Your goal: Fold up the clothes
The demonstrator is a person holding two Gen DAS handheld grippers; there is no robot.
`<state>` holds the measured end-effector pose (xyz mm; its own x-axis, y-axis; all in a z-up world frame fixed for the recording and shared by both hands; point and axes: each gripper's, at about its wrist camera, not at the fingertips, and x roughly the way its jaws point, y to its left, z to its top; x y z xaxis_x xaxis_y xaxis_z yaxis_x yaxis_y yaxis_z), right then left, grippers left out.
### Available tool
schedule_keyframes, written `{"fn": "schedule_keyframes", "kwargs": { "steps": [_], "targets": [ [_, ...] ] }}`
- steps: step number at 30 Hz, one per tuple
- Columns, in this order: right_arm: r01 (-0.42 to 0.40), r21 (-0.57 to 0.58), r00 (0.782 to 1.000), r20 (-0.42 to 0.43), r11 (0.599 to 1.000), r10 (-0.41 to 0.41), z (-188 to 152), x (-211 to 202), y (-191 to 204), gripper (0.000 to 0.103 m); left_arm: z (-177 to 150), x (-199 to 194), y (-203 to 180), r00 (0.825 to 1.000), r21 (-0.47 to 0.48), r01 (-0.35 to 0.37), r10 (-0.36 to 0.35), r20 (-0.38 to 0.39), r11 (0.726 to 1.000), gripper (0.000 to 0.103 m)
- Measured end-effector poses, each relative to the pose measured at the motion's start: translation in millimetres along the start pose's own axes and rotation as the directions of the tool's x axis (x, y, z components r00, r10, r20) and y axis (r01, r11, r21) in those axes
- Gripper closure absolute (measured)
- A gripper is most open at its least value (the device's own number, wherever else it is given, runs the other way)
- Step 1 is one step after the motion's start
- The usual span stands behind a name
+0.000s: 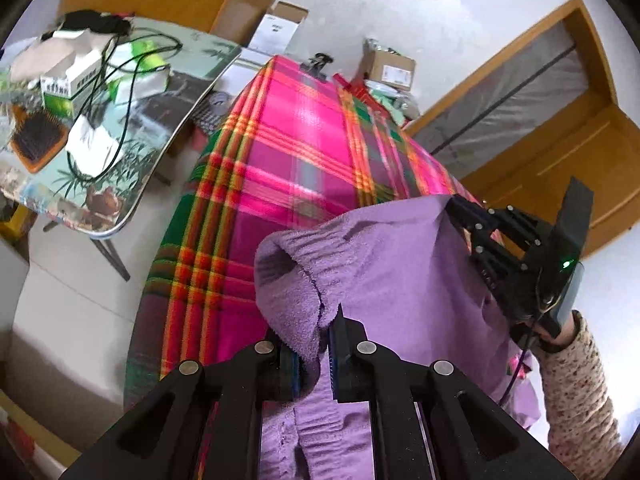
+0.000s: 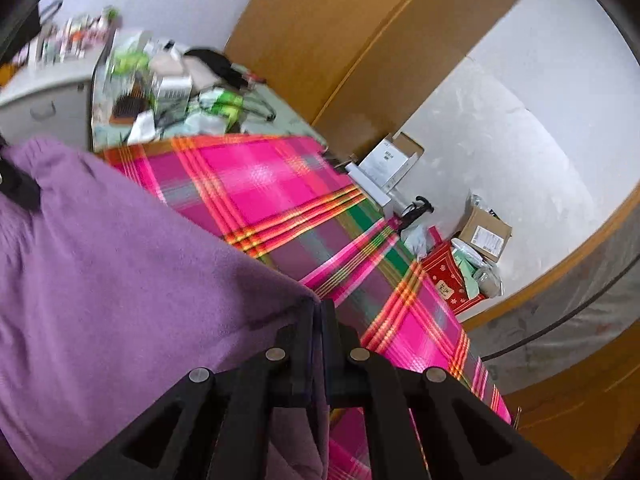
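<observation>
A fluffy purple garment (image 1: 384, 264) hangs stretched between my two grippers above a table covered in a pink plaid cloth (image 1: 288, 140). My left gripper (image 1: 312, 344) is shut on a bunched, elastic-edged end of it. In the left wrist view my right gripper (image 1: 454, 204) grips the far corner, with a hand in a speckled sleeve (image 1: 576, 392) behind it. In the right wrist view my right gripper (image 2: 322, 312) is shut on the garment's (image 2: 120, 280) corner, the fabric spreading left over the plaid cloth (image 2: 272, 196).
A cluttered side table (image 1: 100, 92) with boxes, cables and a hairbrush stands left of the plaid table. Cardboard boxes (image 2: 484, 232), a red bag and a wooden wardrobe (image 2: 360, 48) line the wall behind. A wooden door frame (image 1: 560, 92) is at the right.
</observation>
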<state>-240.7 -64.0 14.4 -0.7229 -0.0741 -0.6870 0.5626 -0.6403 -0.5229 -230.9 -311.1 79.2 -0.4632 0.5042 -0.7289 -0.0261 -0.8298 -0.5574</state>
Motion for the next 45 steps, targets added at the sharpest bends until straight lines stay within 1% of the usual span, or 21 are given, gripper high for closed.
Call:
{"fn": "schedule_keyframes", "kwargs": {
  "steps": [3, 5, 6, 8, 9, 11, 13, 15, 17, 20, 22, 24, 27, 30, 31, 33, 34, 38, 42, 44, 45],
  "targets": [
    [-0.022, 0.023, 0.999, -0.023, 1.0, 0.022, 0.7, 4.7, 1.6, 0.099, -1.1, 2.7, 5.4, 1.0, -0.015, -0.008, 0.008, -0.011, 1.0, 0.09],
    [-0.045, 0.068, 0.999, -0.022, 0.997, 0.047, 0.2, -1.4, -4.7, 0.099, -1.9, 2.1, 8.4, 1.0, -0.027, -0.009, 0.008, -0.018, 1.0, 0.087],
    [-0.057, 0.093, 0.998, -0.019, 0.994, 0.059, -0.4, -5.1, -8.3, 0.099, -2.4, 1.4, 9.8, 1.0, -0.033, -0.009, 0.008, -0.02, 0.999, 0.082],
    [-0.071, 0.144, 0.997, -0.009, 0.987, 0.073, -2.3, -17.0, -17.5, 0.098, -3.7, -5.0, 11.2, 1.0, -0.045, -0.006, 0.006, -0.014, 0.999, 0.081],
    [-0.064, 0.155, 0.998, -0.002, 0.986, 0.065, -3.3, -23.4, -19.8, 0.098, -4.5, -8.3, 11.9, 1.0, -0.05, -0.005, 0.005, -0.011, 0.999, 0.079],
    [-0.033, 0.16, 0.999, 0.014, 0.987, 0.031, -5.1, -38.9, -23.2, 0.098, -7.4, -17.6, 12.3, 1.0, -0.05, -0.014, 0.014, -0.001, 0.999, 0.078],
    [-0.013, 0.167, 1.0, 0.021, 0.986, 0.01, -7.9, -53.1, -24.4, 0.098, -11.3, -27.5, 18.4, 0.999, -0.078, -0.034, 0.034, 0.006, 0.996, 0.078],
    [-0.038, 0.191, 0.999, 0.025, 0.981, 0.033, -11.6, -65.2, -26.7, 0.098, -19.1, -37.4, 23.6, 0.999, -0.099, -0.035, 0.036, 0.015, 0.994, 0.078],
    [-0.094, 0.22, 0.995, 0.037, 0.971, 0.088, -18.8, -83.3, -24.8, 0.098, -29.9, -47.0, 28.1, 0.999, -0.115, -0.021, 0.024, 0.025, 0.993, 0.078],
    [-0.172, 0.206, 0.984, 0.072, 0.963, 0.161, -32.6, -113.7, -10.5, 0.098, -54.3, -61.7, 29.8, 0.999, -0.127, -0.013, 0.017, 0.032, 0.992, 0.078],
    [-0.243, 0.179, 0.969, 0.085, 0.953, 0.232, -44.9, -133.5, 5.5, 0.098, -71.1, -69.6, 27.5, 0.999, -0.127, -0.012, 0.015, 0.028, 0.992, 0.078],
    [-0.317, 0.163, 0.948, 0.084, 0.934, 0.307, -58.7, -149.8, 23.9, 0.098, -87.5, -75.0, 21.7, 1.0, -0.108, -0.014, 0.016, 0.014, 0.994, 0.078],
    [-0.445, 0.158, 0.895, 0.06, 0.882, 0.441, -86.1, -169.6, 60.7, 0.095, -113.4, -80.7, 12.6, 1.0, -0.07, -0.021, 0.02, -0.011, 0.997, 0.078],
    [-0.521, 0.156, 0.852, 0.035, 0.839, 0.522, -110.3, -179.8, 93.0, 0.083, -136.0, -79.8, 7.8, 0.998, -0.04, -0.042, 0.04, -0.046, 0.998, 0.078],
    [-0.541, 0.155, 0.839, 0.027, 0.827, 0.544, -117.4, -182.5, 103.0, 0.078, -142.0, -79.5, 6.6, 0.997, -0.025, -0.059, 0.058, -0.052, 0.998, 0.078],
    [-0.568, 0.151, 0.819, 0.009, 0.809, 0.573, -129.1, -186.1, 121.1, 0.075, -152.2, -79.4, 3.2, 0.994, 0.003, -0.093, 0.093, -0.055, 0.996, 0.078],
    [-0.575, 0.145, 0.814, 0.005, 0.805, 0.58, -133.2, -187.9, 128.8, 0.073, -156.3, -79.7, 1.1, 0.993, 0.018, -0.108, 0.109, -0.053, 0.994, 0.078],
    [-0.566, 0.103, 0.823, 0.013, 0.818, 0.568, -139.4, -194.9, 152.1, 0.068, -156.9, -83.6, -2.4, 0.993, 0.05, -0.116, 0.116, -0.005, 0.992, 0.078],
    [-0.558, 0.093, 0.828, 0.004, 0.825, 0.56, -142.2, -196.2, 170.5, 0.065, -149.9, -71.6, -5.6, 0.995, 0.069, -0.089, 0.092, -0.041, 0.994, 0.074],
    [-0.531, 0.065, 0.847, 0.01, 0.845, 0.532, -144.2, -200.2, 177.2, 0.063, -148.1, -67.8, -6.3, 0.994, 0.073, -0.094, 0.098, -0.05, 0.993, 0.074],
    [-0.526, 0.063, 0.85, 0.013, 0.848, 0.527, -144.9, -201.5, 178.1, 0.063, -147.8, -66.6, -6.3, 0.993, 0.072, -0.104, 0.108, -0.05, 0.992, 0.074]
  ]
}}
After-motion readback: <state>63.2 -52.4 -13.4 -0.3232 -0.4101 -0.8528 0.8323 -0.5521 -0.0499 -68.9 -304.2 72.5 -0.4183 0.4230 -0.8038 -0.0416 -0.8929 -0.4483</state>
